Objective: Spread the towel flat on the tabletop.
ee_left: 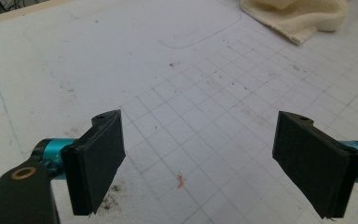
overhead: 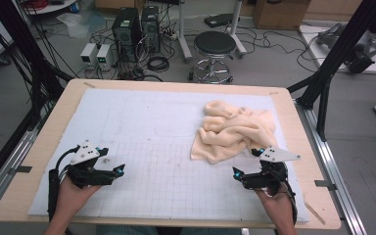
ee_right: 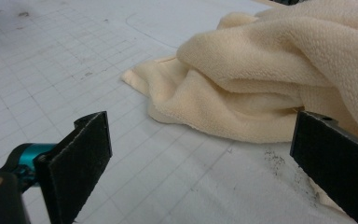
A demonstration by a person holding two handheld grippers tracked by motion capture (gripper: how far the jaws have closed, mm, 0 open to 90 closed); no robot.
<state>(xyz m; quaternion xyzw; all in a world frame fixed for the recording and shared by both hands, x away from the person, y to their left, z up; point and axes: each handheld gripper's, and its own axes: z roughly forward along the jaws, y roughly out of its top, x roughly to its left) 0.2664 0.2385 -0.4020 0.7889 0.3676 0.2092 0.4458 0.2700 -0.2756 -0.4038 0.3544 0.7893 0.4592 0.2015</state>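
A person sits at a table (overhead: 39, 147) topped w/ a white gridded mat (overhead: 142, 147). Each hand holds a black two-jaw gripper, resting low near the table's near edge. Left gripper (overhead: 119, 171) sits at the mat's near-left, jaws spread wide apart, nothing btwn them; the left gripper view shows bare grid under the pads. Right gripper (overhead: 237, 173) sits at near-right, jaws also spread wide, holding nothing. A crumpled cream towel (overhead: 235, 129) lies bunched on the mat's right half, just beyond the right gripper; in the right gripper view its near folds (ee_right: 261, 84) lie close ahead of the open jaws, not pinched. The left gripper is well apart from the towel
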